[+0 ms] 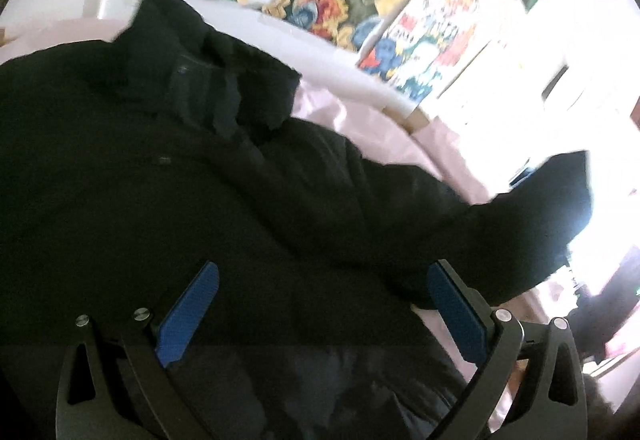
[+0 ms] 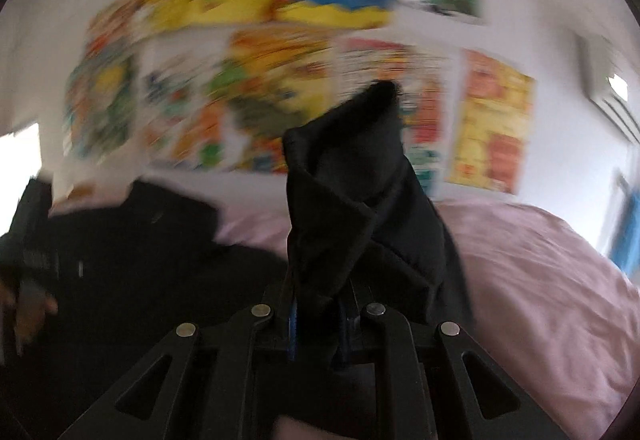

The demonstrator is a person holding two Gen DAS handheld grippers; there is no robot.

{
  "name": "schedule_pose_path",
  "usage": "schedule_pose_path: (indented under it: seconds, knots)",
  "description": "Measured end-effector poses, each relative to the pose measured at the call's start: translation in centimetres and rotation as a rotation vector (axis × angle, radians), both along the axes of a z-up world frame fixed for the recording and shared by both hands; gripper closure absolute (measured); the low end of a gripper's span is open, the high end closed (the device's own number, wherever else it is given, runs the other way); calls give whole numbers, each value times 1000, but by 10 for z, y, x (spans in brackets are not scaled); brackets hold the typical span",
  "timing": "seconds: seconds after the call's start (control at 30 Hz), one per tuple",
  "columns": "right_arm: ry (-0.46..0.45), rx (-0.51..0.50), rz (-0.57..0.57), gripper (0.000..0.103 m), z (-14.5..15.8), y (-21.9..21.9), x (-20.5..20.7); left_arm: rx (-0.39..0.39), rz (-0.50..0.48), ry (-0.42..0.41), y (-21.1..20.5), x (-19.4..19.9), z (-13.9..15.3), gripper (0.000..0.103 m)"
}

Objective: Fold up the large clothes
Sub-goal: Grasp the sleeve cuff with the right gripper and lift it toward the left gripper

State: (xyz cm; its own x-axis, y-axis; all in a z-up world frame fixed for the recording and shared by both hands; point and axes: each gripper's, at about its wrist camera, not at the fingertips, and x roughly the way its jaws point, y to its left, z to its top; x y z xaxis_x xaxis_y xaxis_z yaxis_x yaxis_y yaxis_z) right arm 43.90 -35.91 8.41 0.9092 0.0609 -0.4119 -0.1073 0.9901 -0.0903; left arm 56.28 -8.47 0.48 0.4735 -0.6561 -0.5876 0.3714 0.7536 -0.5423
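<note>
A large black padded jacket [image 1: 160, 167] lies spread on a pink bed sheet [image 1: 360, 119], collar toward the wall. My left gripper [image 1: 324, 280] is open just above the jacket's body, blue pads [image 1: 188, 316] wide apart, holding nothing. One sleeve [image 1: 520, 224] is lifted off the bed to the right. My right gripper [image 2: 316, 304] is shut on that black sleeve [image 2: 360, 207], whose cuff stands up above the jaws. The rest of the jacket [image 2: 140, 260] lies to its left.
The pink sheet [image 2: 540, 280] covers the bed to the right. A white wall with colourful posters [image 2: 280, 59] stands behind the bed, also in the left wrist view [image 1: 432, 31]. A white bed rail [image 1: 352, 79] runs along the wall. The right wrist view is motion-blurred.
</note>
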Motion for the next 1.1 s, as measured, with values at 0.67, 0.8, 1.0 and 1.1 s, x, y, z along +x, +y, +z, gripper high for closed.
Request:
schedule_pose_path:
  seconds: [0.67, 0.8, 1.0, 1.1]
  knots:
    - [436, -131, 527, 89, -142, 213, 49, -253, 68, 240, 85, 25, -63, 2]
    - [432, -142, 541, 89, -146, 216, 45, -284, 78, 239, 84, 30, -67, 20]
    - [434, -162, 540, 87, -150, 217, 40, -287, 103, 271, 85, 34, -78, 63]
    - [441, -170, 542, 84, -151, 218, 42, -267, 103, 261, 83, 34, -78, 88]
